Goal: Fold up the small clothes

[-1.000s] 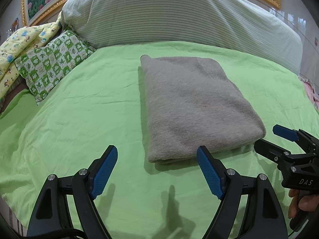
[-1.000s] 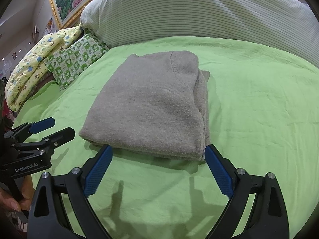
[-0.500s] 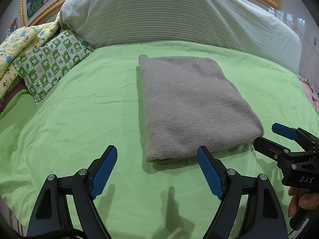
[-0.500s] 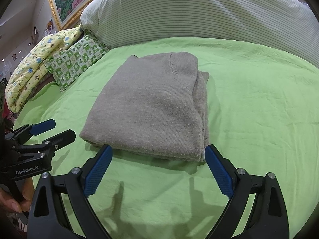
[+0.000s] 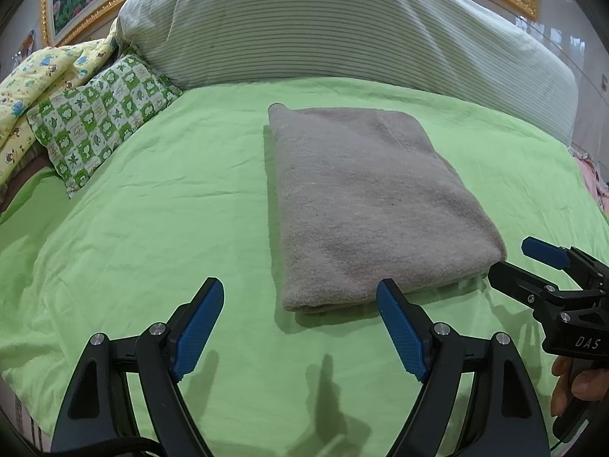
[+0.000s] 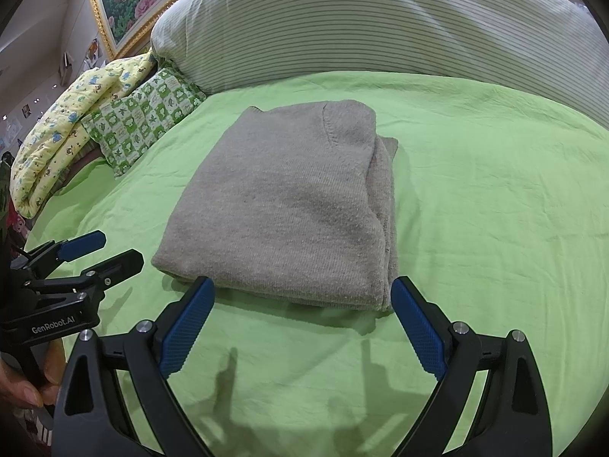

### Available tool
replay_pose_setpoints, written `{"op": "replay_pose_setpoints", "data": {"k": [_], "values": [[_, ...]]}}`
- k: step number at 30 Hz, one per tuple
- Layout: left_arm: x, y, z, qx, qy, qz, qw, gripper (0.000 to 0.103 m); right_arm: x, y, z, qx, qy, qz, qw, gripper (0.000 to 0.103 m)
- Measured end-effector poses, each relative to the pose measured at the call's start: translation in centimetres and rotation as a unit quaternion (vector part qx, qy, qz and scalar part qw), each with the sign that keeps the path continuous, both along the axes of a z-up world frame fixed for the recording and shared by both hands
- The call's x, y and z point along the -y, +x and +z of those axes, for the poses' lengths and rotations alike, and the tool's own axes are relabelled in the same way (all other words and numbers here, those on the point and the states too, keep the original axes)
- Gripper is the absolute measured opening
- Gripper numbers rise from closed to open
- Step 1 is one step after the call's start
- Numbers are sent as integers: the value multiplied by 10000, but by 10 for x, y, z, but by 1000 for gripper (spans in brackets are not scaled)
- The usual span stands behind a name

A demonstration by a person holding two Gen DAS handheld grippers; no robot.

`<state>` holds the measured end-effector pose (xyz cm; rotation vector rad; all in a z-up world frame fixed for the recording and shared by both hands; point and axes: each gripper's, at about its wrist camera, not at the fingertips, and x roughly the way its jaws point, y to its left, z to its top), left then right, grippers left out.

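You are holding the left gripper [image 5: 300, 297] and the right gripper [image 6: 302, 297] over the green sheet [image 5: 152, 228], jaws of both standing wide apart, gripping nothing. The grey folded garment [image 6: 289, 209] is lying flat on the sheet, just beyond the fingertips.

Both wrist cameras looked down along their fingers, close over the bed [image 5: 160, 228], sharing the sweater [image 5: 365, 205] (seen from opposite sides).

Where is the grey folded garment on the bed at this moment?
In both wrist views the grey folded garment lies mid-bed on the green sheet, ahead of both open grippers, below the striped pillow.
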<state>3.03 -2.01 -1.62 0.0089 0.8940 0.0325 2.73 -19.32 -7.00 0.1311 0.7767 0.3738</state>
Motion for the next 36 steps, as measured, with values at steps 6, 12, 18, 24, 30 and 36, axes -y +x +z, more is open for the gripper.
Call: {"op": "replay_pose_setpoints", "data": {"k": [6,12,18,24,30,36], "values": [[-1,1,0,-4,-12,20,10000,83,0,1,0,-3,-3,3,10000,94],[-2,2,1,-7,-17,29,10000,83,2,4,2,-12,27,-34,10000,94],[-3,2,1,-19,-36,31,10000,83,2,6,3,-23,39,-37,10000,94],[-7,4,2,-24,-72,56,10000,83,2,5,3,-17,34,-49,10000,94],[-8,4,1,-36,-87,69,9999,83,1,5,4,-16,34,-54,10000,94],[-9,5,0,-51,-102,77,9999,83,1,5,4,-24,43,-46,10000,94]]}}
